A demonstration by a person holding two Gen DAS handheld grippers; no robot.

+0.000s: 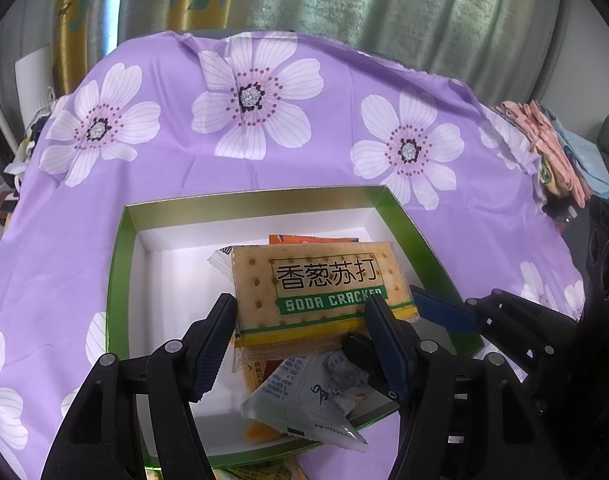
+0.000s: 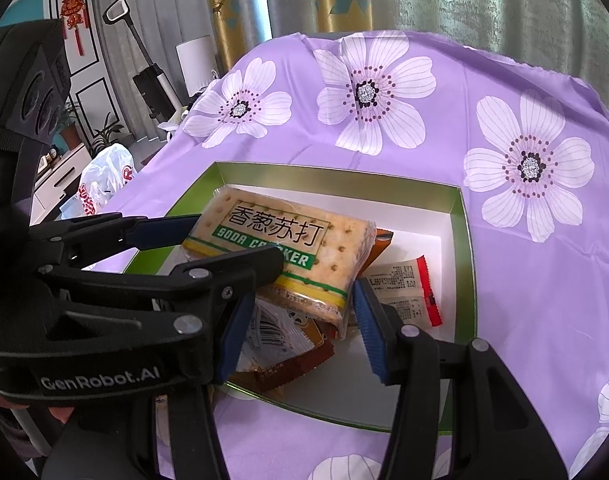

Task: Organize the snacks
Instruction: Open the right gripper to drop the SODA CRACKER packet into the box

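Several snack packets [image 1: 304,408] already lie in the green box [image 2: 462,216] on the purple-clothed table [image 1: 176,184]. Left gripper [image 1: 300,340] jaws clamp the soda cracker pack [image 1: 316,292] above them; right gripper [image 2: 296,332] jaws stand open beside it. Releasing remains, I judge.

The soda cracker packet [image 1: 316,300] wears clear, glossy plastic film with crimped ends. The box [image 1: 116,280] looks like card, shiny green outside, smooth matt white within. The purple flowered tablecloth [image 1: 184,184] is thin, faintly sheeny cloth, creased. The left gripper's fingers [image 1: 212,344] are matt black plastic with ribbed blue pads.
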